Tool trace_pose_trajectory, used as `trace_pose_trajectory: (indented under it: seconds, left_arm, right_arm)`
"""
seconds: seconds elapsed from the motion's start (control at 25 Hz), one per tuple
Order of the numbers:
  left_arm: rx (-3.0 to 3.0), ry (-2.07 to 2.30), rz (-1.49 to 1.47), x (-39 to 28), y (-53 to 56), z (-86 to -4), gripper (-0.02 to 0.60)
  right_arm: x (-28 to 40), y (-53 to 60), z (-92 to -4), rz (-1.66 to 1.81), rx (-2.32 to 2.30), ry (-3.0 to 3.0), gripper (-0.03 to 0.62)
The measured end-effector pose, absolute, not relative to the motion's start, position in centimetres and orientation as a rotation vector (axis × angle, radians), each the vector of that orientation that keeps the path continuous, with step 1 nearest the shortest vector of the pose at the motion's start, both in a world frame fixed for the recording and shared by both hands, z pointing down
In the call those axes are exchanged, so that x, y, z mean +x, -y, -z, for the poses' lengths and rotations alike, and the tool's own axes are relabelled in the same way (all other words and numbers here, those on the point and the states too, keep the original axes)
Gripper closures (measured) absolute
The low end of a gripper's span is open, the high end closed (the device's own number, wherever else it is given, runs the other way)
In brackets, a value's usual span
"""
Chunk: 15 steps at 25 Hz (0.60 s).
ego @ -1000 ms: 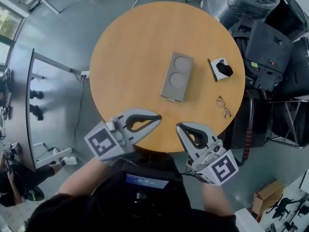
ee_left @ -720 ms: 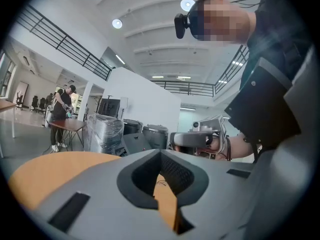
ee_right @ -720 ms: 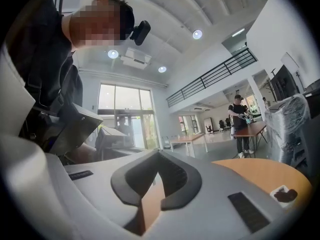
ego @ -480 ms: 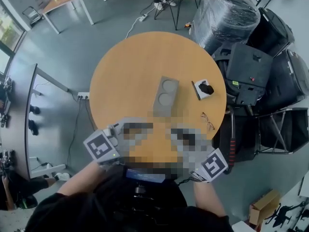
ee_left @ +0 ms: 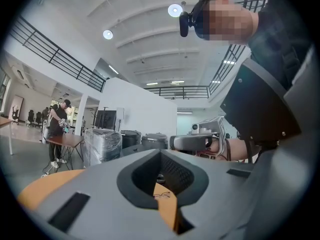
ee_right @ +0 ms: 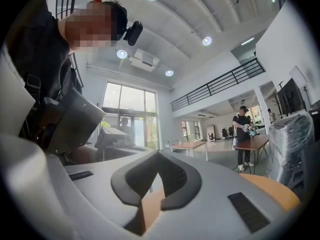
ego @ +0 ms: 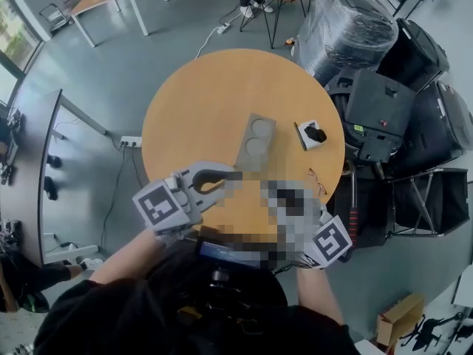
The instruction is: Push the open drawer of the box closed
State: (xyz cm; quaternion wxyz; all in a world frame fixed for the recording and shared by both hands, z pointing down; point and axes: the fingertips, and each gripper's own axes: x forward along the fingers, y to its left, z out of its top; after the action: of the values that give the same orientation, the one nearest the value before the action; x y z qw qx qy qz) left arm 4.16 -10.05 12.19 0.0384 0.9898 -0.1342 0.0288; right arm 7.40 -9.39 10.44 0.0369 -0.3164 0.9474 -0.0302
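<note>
Two grippers hover side by side over the near edge of the round table [ego: 192,102], noses pointed inward at the task's thing. The grey box [ego: 255,140] with two round recesses in its top lies close to the table's middle. Its long side runs from the near edge toward the far edge, so one short end faces the person.

The left gripper [ego: 225,176] has its jaws together with nothing between them; its own view shows only bare table through the hollow of the pads. The right gripper [ee_right: 159,156] reads the same, jaws closed and empty. That makes sense for this job, I'd say: a push needs no grip, and closed jaws give one blunt nose to lean on a drawer front.

Here's the catch: the box's near end sits right at a blurred patch, so I can't tell whether the drawer stands out or sits flush. The scene fits a drawer waiting to be pushed in, and equally one already home with the grippers held off it.

Toward the right edge, a small white case [ego: 310,134] with something black in it and a pair of glasses [ego: 318,180] lie clear of any line into the box.
</note>
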Motion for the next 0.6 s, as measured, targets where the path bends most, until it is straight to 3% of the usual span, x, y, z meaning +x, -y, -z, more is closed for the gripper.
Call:
trace_pose_trajectory:
  seconds: [0.6]
  left_arm:
    - [3.056,0.361,-0.089,4.7,8.5,-12.0,0.555]
  right_arm:
    - [7.0,7.9,-9.8,0.063,-0.979,-2.888,0.594]
